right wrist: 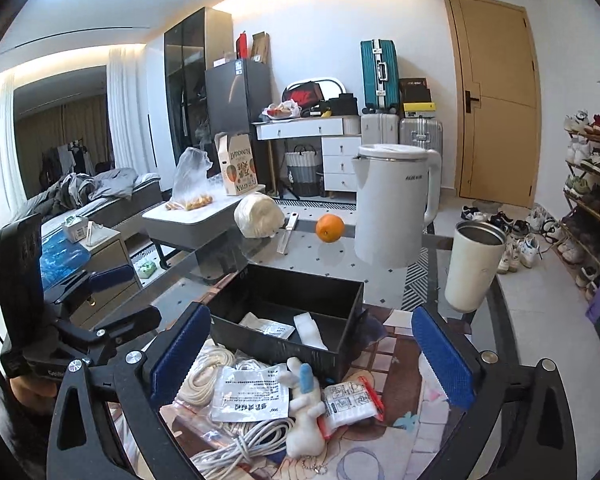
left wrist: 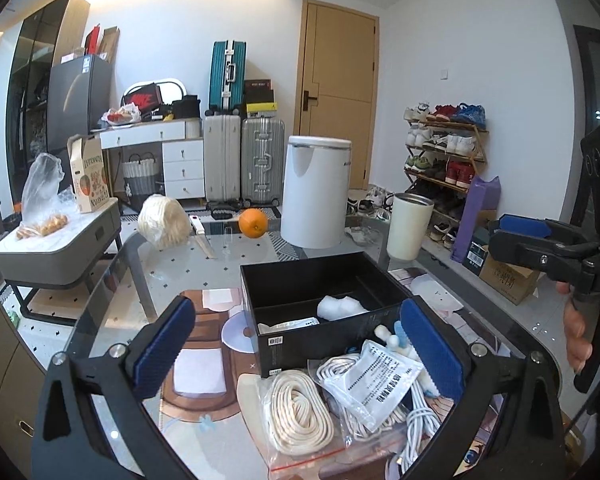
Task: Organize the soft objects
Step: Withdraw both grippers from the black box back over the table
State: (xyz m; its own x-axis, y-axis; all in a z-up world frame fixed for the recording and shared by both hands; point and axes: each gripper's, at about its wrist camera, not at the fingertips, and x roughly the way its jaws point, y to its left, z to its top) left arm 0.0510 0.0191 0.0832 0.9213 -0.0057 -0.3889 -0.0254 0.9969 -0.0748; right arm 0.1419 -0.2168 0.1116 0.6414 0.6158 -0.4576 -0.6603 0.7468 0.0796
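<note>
On a glass-topped bench (left wrist: 112,304), both hand-held grippers hang spread wide with nothing between their ribbed blue pads.

The left hand-held gripper (left wrist: 296,348) looks down on a heap of soft things. From the left: a thick coil of cream woven rope (left wrist: 296,408), a flat crinkled white foil packet with printed text (left wrist: 374,380), and a bundle of thin white cable (left wrist: 420,420). These lie below and between its fingers, untouched. Just behind the heap stands a rectangular black box with dividers (left wrist: 324,336); inside rest a flat white sachet (left wrist: 296,325) and a puffy white wad (left wrist: 340,307).

The right hand-held gripper (right wrist: 312,352) hovers above the same heap. Here a small white plush toy with a blue stripe (right wrist: 306,404) lies between its fingers, beside a clear red-edged packet (right wrist: 348,402).

Farther back stand a smooth round orange (right wrist: 330,229), a white plastic kettle (right wrist: 394,208) and a cream metal-lined tumbler (right wrist: 474,266).
</note>
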